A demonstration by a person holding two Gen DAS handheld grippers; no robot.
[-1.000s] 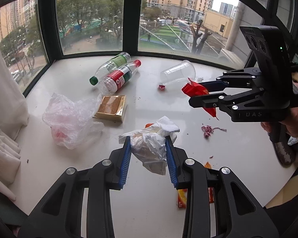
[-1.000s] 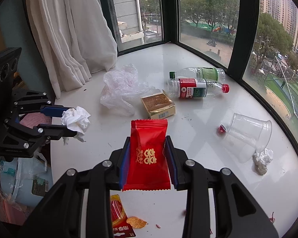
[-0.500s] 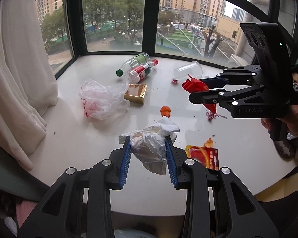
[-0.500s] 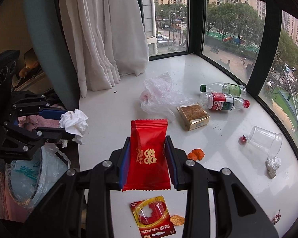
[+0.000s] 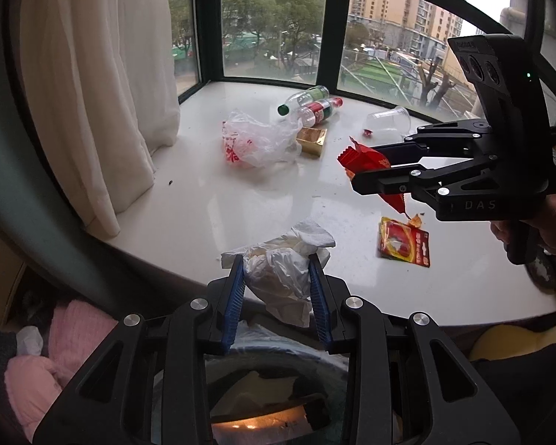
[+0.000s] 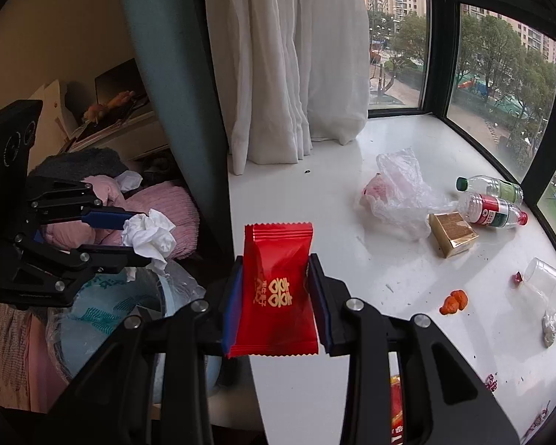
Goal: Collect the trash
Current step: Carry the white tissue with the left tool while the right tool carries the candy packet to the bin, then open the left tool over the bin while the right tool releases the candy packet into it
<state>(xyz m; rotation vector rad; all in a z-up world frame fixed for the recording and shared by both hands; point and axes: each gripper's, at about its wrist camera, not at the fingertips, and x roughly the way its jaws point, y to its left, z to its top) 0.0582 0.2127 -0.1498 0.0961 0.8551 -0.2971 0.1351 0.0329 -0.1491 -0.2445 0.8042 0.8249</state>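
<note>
The left gripper [image 5: 278, 289] pinches a crumpled white tissue wad [image 5: 281, 267] between its blue pads, above a plastic-lined waste bin [image 6: 111, 307] at the edge of the white window ledge [image 5: 204, 200]. Beside it, the right gripper [image 6: 276, 289] clamps a shiny red candy wrapper with gold characters [image 6: 278, 285] over the ledge edge. Farther along the ledge lie a flat red foil packet [image 5: 404, 243], a thin clear plastic bag [image 5: 257, 141], a small gold box [image 5: 311, 141], two clear plastic bottles [image 5: 311, 105] and a tipped clear plastic cup [image 5: 387, 124].
</note>
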